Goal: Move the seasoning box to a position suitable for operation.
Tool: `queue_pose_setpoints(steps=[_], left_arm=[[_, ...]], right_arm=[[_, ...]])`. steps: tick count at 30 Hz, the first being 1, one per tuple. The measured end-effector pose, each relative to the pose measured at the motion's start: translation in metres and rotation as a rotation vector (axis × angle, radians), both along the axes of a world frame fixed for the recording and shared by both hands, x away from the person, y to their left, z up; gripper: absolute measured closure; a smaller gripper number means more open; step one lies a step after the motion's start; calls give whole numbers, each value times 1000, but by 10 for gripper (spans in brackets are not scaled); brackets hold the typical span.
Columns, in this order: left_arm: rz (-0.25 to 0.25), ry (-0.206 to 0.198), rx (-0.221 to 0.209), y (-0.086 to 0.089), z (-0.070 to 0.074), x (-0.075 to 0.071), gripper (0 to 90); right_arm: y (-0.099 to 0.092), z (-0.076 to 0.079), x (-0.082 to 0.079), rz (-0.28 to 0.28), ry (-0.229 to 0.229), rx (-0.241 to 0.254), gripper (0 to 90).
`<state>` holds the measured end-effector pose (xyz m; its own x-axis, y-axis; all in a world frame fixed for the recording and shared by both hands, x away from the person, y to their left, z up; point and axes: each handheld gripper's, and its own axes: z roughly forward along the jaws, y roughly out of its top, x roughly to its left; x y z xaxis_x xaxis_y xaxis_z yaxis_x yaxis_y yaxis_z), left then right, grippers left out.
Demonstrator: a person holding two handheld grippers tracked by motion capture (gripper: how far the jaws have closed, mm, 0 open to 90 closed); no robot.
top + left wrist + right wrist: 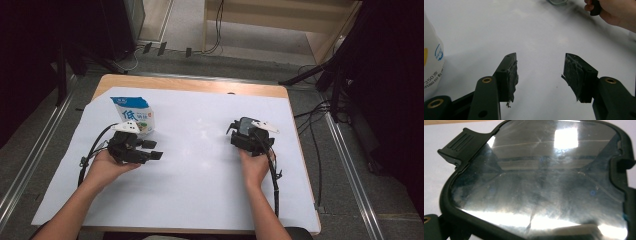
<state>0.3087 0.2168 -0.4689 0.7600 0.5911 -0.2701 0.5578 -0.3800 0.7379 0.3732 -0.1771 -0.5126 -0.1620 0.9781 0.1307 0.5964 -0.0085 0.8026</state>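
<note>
Left claw [539, 75] open beside pouch [134, 114] w/ blue label, "250".

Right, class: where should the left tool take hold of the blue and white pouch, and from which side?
Probably the flat sealed top strip of the pouch, which stands upright with a fuller body below. The left tool sits just in front of it with open jaws, so come from that near side and pinch across the thin seam.
</note>
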Motion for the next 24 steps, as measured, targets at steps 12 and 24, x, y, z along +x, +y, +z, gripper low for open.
queue_pose_setpoints(steps=[12, 24], left_arm=[[1, 0, 2, 0, -1, 2, 454], [5, 2, -4, -1, -2, 5, 455]], right_arm=[[-6, 5, -5, 12, -53, -21, 112], [-7, 8, -10, 38, -88, -33, 154]])
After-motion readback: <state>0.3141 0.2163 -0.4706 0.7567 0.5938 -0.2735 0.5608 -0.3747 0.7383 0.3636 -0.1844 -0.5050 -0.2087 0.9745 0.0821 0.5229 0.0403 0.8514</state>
